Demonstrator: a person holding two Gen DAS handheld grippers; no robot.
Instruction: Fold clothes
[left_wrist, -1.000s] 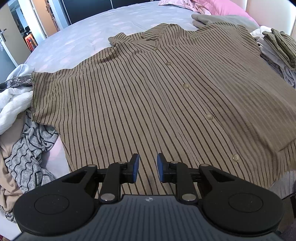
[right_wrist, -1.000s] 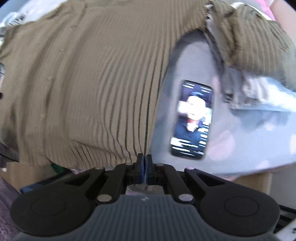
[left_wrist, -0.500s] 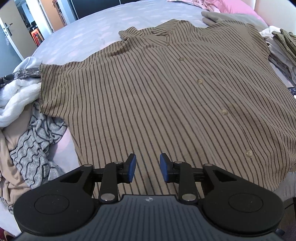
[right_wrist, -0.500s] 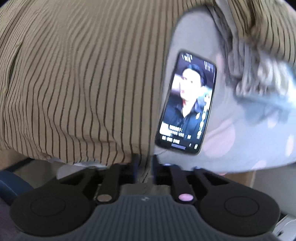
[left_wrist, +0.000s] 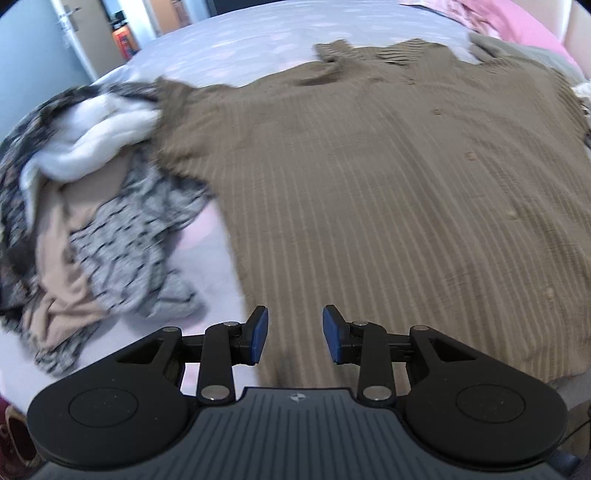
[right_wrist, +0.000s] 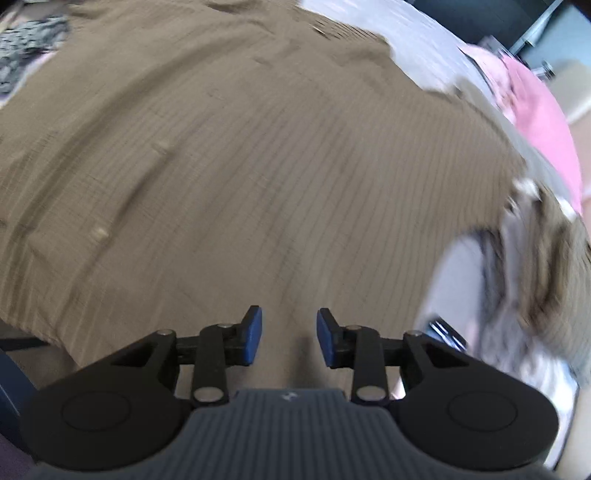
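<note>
Hovering over striped shirt (left_wrist: 369, 206) on bed (left_wrist: 229, 51): left tongs (left_wrist: 294, 334) part-open, right tongs (right_wrist: 289, 336) opening, both empty; pinch hem edge squarely, single layer

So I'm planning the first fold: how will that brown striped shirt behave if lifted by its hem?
The striped shirt lies flat and thin with soft wrinkles at the collar, so it will probably drape limply. It looks light. Spread this wide, one pinch would likely leave the rest dragging.

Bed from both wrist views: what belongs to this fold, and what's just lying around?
In the job:
brown striped shirt
left gripper, empty
right gripper, opening, empty

Lying about:
heap of clothes
phone
pink pillow
</note>
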